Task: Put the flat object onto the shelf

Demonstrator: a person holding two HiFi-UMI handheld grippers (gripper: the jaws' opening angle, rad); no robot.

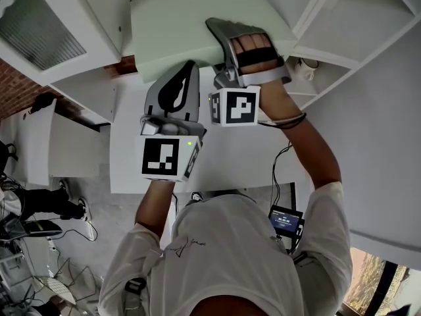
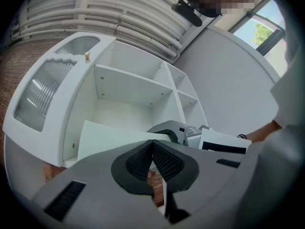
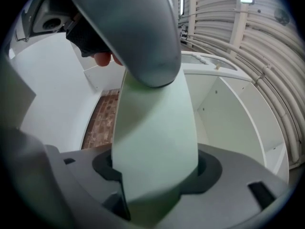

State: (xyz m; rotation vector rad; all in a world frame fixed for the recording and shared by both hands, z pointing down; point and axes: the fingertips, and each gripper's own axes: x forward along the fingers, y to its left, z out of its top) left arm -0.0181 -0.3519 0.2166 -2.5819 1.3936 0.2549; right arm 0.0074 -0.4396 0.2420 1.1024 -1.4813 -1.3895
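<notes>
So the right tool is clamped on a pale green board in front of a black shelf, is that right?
Not quite: the shelf is white, not black, as the left gripper view shows. The right tool is indeed clamped on the pale green board in front of it.

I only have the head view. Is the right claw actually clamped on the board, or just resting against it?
Observer: Clamped. In the right gripper view the board runs between the right claw's jaws, and both close on it.
Operator: And the left claw?
Observer: The left claw is shut, pads meeting with nothing between them. The board's edge lies just past its tips.
Operator: What's behind the board?
Observer: In the left gripper view, the shelf's lower left bay, its open side facing the claws.
</notes>
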